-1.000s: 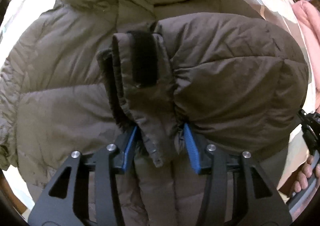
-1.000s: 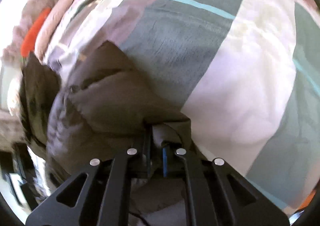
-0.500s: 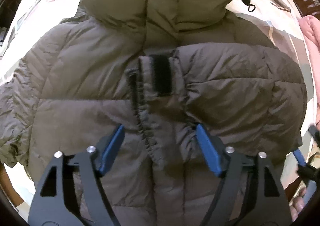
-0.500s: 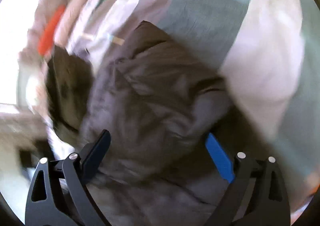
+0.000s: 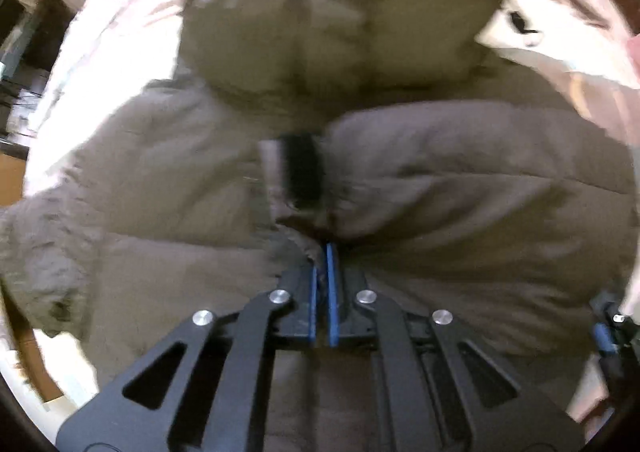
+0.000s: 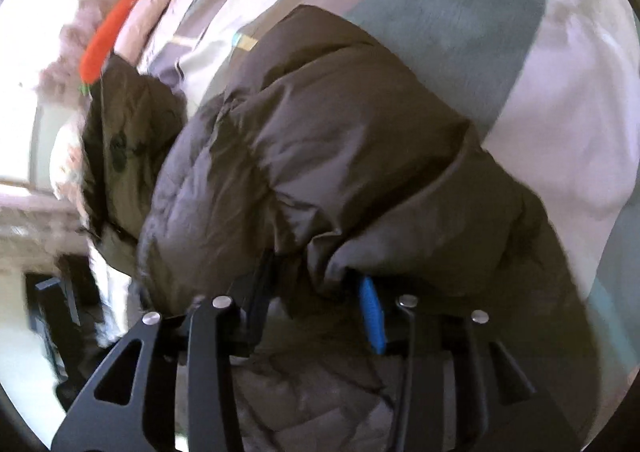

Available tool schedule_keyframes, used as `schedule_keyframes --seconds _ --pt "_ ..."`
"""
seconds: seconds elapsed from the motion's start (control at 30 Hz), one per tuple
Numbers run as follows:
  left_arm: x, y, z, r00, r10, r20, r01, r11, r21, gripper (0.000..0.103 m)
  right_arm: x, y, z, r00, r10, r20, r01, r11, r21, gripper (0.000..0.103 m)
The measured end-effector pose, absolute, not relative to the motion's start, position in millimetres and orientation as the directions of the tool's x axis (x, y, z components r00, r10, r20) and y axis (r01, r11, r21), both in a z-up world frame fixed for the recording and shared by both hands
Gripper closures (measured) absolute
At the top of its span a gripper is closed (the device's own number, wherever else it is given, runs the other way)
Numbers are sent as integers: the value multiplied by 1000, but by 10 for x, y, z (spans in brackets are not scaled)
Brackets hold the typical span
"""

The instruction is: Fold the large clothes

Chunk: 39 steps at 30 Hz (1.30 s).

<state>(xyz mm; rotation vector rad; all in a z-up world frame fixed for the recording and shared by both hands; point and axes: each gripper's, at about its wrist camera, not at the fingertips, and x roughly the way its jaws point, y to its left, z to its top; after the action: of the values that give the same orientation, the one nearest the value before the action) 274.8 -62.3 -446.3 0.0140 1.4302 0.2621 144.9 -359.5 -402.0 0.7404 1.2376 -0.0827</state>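
Observation:
An olive-brown puffer jacket (image 5: 180, 179) lies on the bed, hood (image 5: 332, 23) at the far end. Its right sleeve (image 5: 460, 179) is folded across the chest, the cuff with a black velcro strip (image 5: 300, 171) at the middle. My left gripper (image 5: 322, 252) has its blue pads closed together just below the cuff; whether cloth is pinched is unclear. In the right wrist view the folded sleeve (image 6: 340, 139) bulges between the fingers of my right gripper (image 6: 316, 292), which stands partly open around a fold.
A patchwork bedcover (image 6: 460, 11) in grey-green, white and mauve lies under the jacket. An orange toy (image 6: 110, 33) sits at the far left. A pink cloth (image 5: 632, 47) lies at the right edge. The right gripper (image 5: 608, 332) shows at the lower right of the left wrist view.
My left gripper opened off the cuff half a second ago and has now closed just below it. My right gripper opened wide, then narrowed around a fold of the sleeve.

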Motion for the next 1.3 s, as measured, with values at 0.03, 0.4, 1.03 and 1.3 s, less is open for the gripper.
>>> schedule_keyframes --seconds 0.03,0.4,1.03,1.3 --pt "2762 -627 -4503 109 194 -975 -159 972 176 99 1487 -3558 -4032 336 317 -887 423 791 443 57" --pt "2439 -667 -3886 286 195 -938 -188 972 145 55 983 -4002 -3233 524 -27 -852 561 763 321 34" --pt "1976 -294 -4011 258 131 -957 -295 954 52 5 1905 -2741 -3575 441 86 -894 94 986 141 18" --pt "1453 759 -3763 212 229 -950 -432 894 119 5 1672 -1995 -3698 433 174 -884 -16 983 185 18"
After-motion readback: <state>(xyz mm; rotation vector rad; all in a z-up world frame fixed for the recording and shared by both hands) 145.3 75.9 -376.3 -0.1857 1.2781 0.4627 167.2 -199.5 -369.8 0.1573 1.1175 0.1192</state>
